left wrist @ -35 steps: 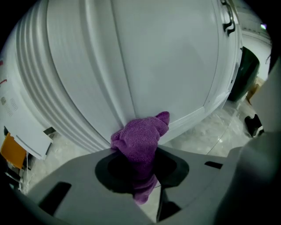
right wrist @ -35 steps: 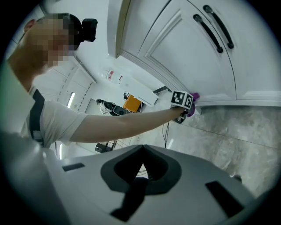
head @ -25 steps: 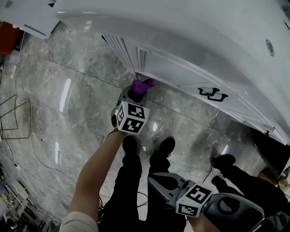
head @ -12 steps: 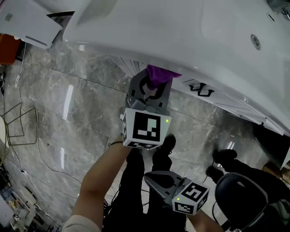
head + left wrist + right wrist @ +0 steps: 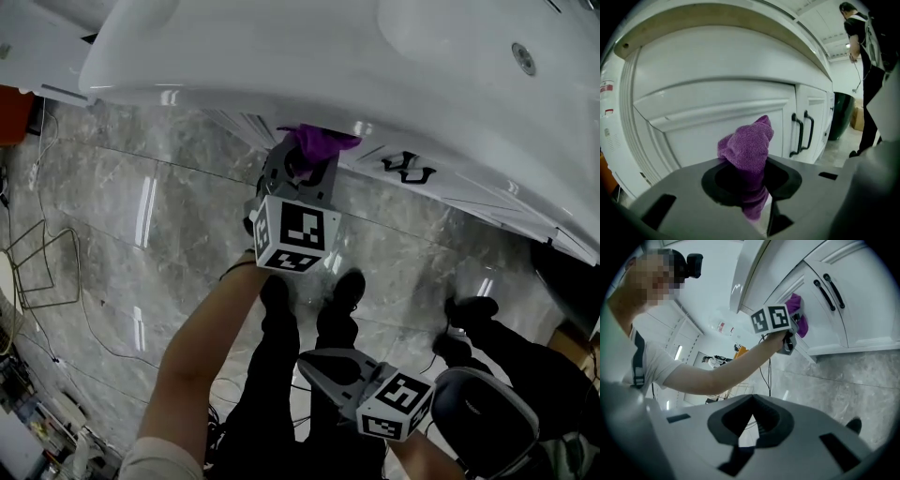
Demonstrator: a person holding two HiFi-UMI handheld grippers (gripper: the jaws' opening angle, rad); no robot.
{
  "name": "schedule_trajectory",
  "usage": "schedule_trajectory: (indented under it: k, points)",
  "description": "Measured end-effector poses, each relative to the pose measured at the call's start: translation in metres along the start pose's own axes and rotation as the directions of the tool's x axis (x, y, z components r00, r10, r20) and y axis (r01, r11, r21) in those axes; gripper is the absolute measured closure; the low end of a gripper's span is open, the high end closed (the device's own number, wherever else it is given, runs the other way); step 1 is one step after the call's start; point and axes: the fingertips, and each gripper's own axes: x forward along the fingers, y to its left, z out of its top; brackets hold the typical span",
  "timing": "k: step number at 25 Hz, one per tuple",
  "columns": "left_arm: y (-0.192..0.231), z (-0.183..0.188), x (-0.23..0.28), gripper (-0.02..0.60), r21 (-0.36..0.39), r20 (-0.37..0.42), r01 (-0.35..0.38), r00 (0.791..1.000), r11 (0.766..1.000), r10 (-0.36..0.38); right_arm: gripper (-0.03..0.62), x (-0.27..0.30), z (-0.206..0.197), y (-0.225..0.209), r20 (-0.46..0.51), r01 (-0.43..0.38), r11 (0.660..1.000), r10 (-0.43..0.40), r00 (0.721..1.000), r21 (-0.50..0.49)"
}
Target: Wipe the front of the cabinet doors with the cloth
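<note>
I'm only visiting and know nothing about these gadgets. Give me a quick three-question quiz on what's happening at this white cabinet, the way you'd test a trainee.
1. Multiple choice: what is clamped in the left gripper? A) a purple cloth B) a yellow sponge C) a brush
2. True or false: the right gripper holds a second cloth.
3. Fill in: in the left gripper view, the two black handles are on the cloth's ___ side.
Key: 1 A. 2 False; its jaws are together on nothing. 3 right.
</note>
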Motion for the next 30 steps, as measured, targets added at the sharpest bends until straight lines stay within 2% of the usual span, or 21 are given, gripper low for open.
schedule_trajectory:
  k: [3, 5, 7, 11, 15, 18, 20, 21, 23, 25, 26, 28, 30]
  points:
    - [-0.016, -0.054, 0.029, 0.465, 0.031, -0.105, 0.034, 0.994, 0.999, -0.03, 0.585, 0.0, -0.008, -0.012, 0.016, -0.009, 1.0, 0.009, 1.0, 0.015]
    - [-0.022, -0.097, 0.051, 0.465, 0.074, -0.186, 0.043, 0.982, 0.996, -0.028, 0.585, 0.001, -0.013, -0.021, 0.032, -0.016, 1.0, 0.015, 0.999, 0.026]
    - [-0.028, -0.14, 0.071, 0.465, 0.11, -0.263, 0.051, 0.964, 0.993, -0.021, 0.585, 0.0, -0.017, -0.032, 0.053, -0.021, 0.999, 0.019, 0.998, 0.042]
    - [-0.037, -0.212, 0.107, 0.465, 0.129, -0.387, 0.059, 0.922, 0.99, -0.004, 0.585, -0.001, -0.025, -0.052, 0.089, -0.032, 0.996, 0.025, 0.996, 0.078]
    - [-0.041, -0.257, 0.126, 0.465, 0.138, -0.457, 0.053, 0.889, 0.989, 0.016, 0.585, -0.005, -0.023, -0.067, 0.118, -0.02, 0.997, 0.012, 0.993, 0.074]
    - [-0.042, -0.262, 0.125, 0.463, 0.128, -0.459, 0.039, 0.888, 0.991, 0.024, 0.585, -0.01, -0.019, -0.074, 0.131, 0.005, 0.997, -0.015, 0.991, 0.078]
    - [-0.042, -0.242, 0.108, 0.463, 0.078, -0.431, 0.029, 0.902, 0.997, 0.007, 0.585, -0.014, -0.017, -0.07, 0.137, 0.023, 0.997, -0.034, 0.99, 0.078]
    - [-0.043, -0.221, 0.091, 0.463, 0.046, -0.394, 0.024, 0.919, 0.999, -0.004, 0.585, -0.017, -0.015, -0.064, 0.14, 0.027, 0.996, -0.038, 0.989, 0.081]
    - [-0.049, -0.157, 0.046, 0.463, -0.007, -0.275, 0.025, 0.961, 1.0, -0.026, 0.585, -0.023, -0.012, -0.048, 0.142, 0.022, 0.995, -0.036, 0.989, 0.096]
    - [-0.055, -0.069, -0.003, 0.463, -0.04, -0.112, 0.039, 0.993, 0.998, -0.043, 0.585, -0.026, -0.01, -0.029, 0.135, 0.012, 0.995, -0.026, 0.991, 0.103]
    - [-0.057, -0.023, -0.025, 0.463, -0.05, -0.03, 0.05, 0.998, 0.997, -0.051, 0.585, -0.027, -0.008, -0.02, 0.129, 0.006, 0.995, -0.019, 0.991, 0.101]
    - [-0.058, 0.054, -0.056, 0.462, -0.047, 0.096, 0.076, 0.993, 0.996, -0.071, 0.585, -0.025, -0.004, -0.002, 0.122, -0.004, 0.996, -0.007, 0.993, 0.094]
    - [-0.063, 0.102, -0.065, 0.462, -0.038, 0.161, 0.091, 0.983, 0.995, -0.083, 0.585, -0.024, 0.0, 0.01, 0.115, -0.006, 0.997, -0.003, 0.993, 0.079]
